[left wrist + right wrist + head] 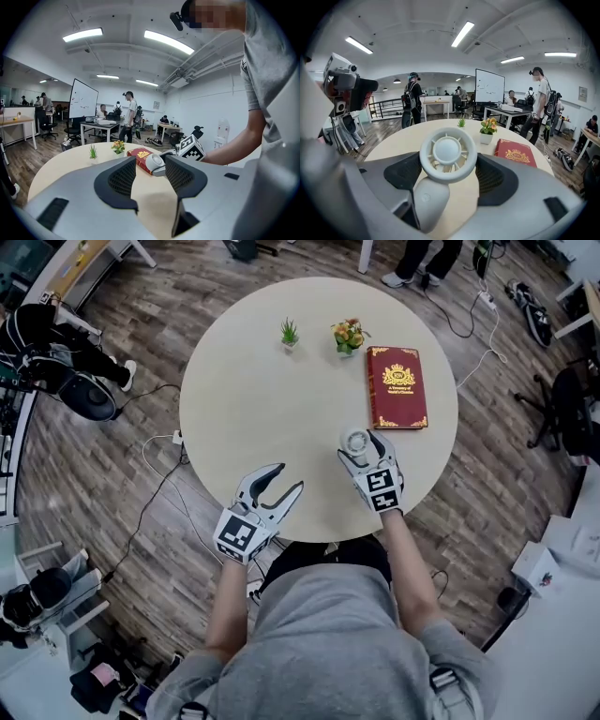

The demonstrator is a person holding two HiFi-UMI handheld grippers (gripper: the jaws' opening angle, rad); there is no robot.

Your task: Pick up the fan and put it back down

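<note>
The left gripper hangs over the table's near edge, jaws spread with nothing between them. To its right, the right gripper stands wide but pinches the fan by its round head, near the table's near-right edge, just short of the book. I can't tell if its base touches the top. This looks like the put-down step: next, settle it upright, then spread the jaws
</note>
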